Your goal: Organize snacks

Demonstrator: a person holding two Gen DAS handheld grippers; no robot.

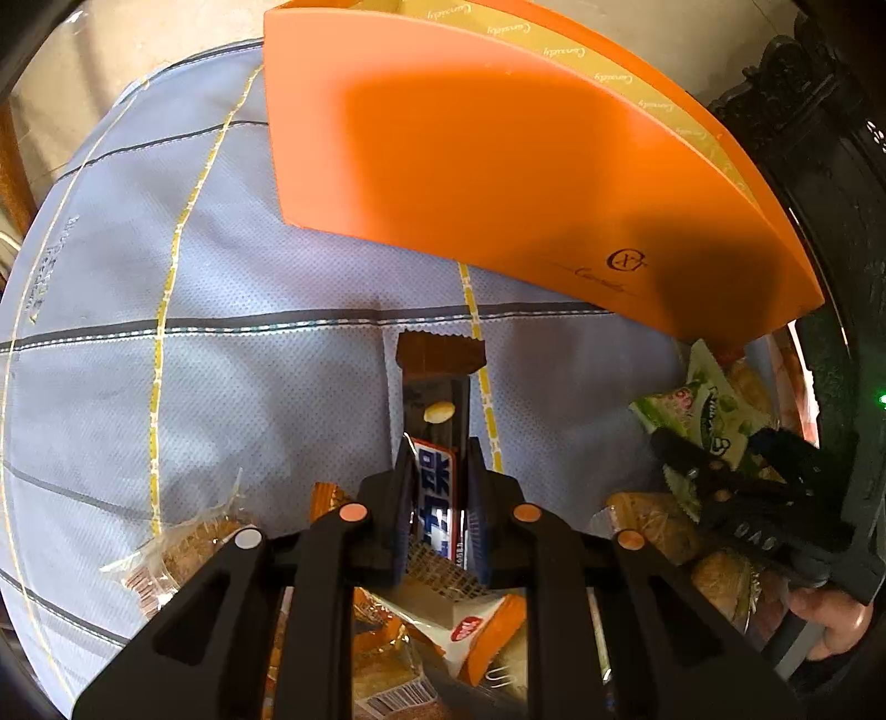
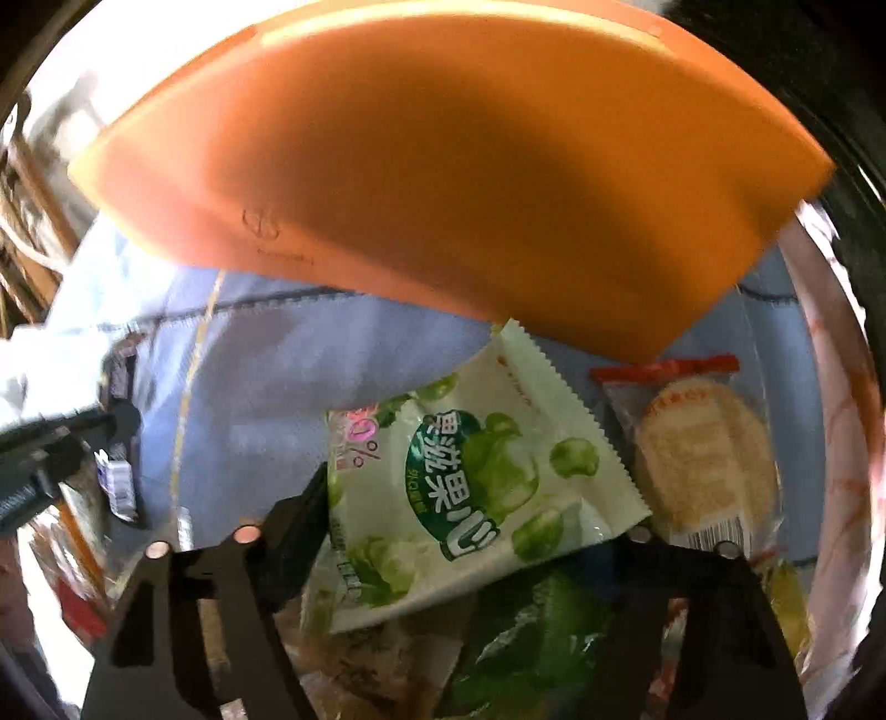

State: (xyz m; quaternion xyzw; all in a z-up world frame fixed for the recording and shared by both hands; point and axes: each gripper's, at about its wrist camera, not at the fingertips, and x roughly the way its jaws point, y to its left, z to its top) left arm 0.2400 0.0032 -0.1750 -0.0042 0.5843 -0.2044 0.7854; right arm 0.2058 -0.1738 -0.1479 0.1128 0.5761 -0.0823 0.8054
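L gripper is clamped on a dark choc bar, which sticks out toward 12 o'clock over the blue checked cloth. Orange box sits at 12–1 o'clock. R gripper has its jaws apart around a green-white candy pouch; whether the pads press on it can't be told. Rice cracker pack lies at 3 o'clock of the pouch.

— Surface: pale blue tablecloth crossed by dark and yellow lines, lit by strong directional light with hard shadows.
— Beyond: beige floor; dark carved furniture at right.
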